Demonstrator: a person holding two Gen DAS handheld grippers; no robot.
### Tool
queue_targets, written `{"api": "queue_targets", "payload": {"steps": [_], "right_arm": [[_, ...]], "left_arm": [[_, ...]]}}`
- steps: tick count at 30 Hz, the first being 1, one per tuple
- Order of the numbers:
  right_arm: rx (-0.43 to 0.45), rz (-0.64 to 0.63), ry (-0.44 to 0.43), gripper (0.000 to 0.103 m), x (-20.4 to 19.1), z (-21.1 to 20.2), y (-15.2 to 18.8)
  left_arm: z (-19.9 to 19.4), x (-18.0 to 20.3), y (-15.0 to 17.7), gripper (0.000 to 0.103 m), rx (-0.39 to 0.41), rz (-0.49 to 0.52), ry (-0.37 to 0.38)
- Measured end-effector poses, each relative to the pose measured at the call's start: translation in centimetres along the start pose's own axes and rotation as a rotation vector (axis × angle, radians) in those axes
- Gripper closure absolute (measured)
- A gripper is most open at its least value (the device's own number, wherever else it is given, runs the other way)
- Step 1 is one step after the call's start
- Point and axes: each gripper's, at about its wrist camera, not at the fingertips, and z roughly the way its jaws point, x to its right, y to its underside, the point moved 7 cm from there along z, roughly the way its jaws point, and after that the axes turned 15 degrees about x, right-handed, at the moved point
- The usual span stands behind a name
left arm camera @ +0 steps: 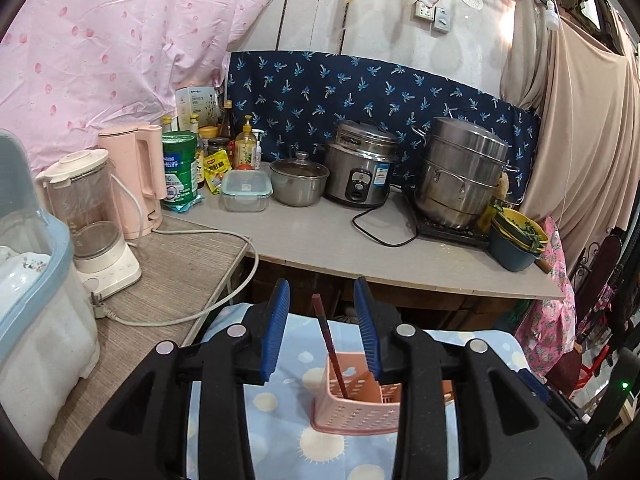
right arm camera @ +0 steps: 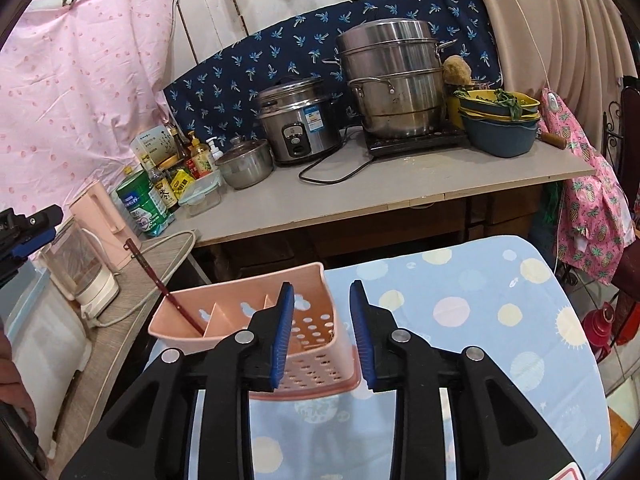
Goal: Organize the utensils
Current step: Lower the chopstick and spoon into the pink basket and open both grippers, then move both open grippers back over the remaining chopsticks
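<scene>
One chopstick in the pink caddy, both grippers empty.

The caddy (right arm camera: 256, 332) stands on the spotted cloth (right arm camera: 480, 320) near its left edge, a dark chopstick (right arm camera: 164, 284) leaning in its end compartment. The left gripper (left arm camera: 322, 328) hovers above it, jaws apart; the right gripper (right arm camera: 322, 332) hangs beside it, jaws likewise apart.

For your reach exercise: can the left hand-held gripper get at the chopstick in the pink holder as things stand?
Probably yes. The left hand-held gripper is open, and the chopstick stands between its fingers, sticking up out of the pink holder with nothing blocking it.
</scene>
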Motion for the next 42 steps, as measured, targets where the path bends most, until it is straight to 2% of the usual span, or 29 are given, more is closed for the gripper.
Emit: {"api": "queue_targets", "payload": {"steps": [6, 15, 24, 29, 42], "right_arm": [[0.009, -0.019, -0.017, 0.071, -0.7, -3.8, 1.0], [-0.013, -0.091, -0.041, 0.067, -2.2, -10.0, 4.5], [-0.06, -0.152, -0.031, 0.067, -2.8, -15.5, 9.7], [-0.097, -0.175, -0.017, 0.067, -2.7, -18.0, 13.0], [-0.216, -0.163, 0.013, 0.067, -1.0, -21.5, 20.9]], "left_arm": [[-3.0, -0.9, 1.8, 0.069, -0.022, 0.02, -0.006], [-8.2, -2.1, 7.7, 0.069, -0.102, 0.1, -0.027], [-12.7, -4.1, 15.2, 0.069, -0.223, 0.13, -0.042], [-14.7, -4.9, 18.2, 0.069, -0.265, 0.13, -0.044], [-18.6, -5.5, 25.5, 0.069, -0.373, 0.141, -0.035]]}}
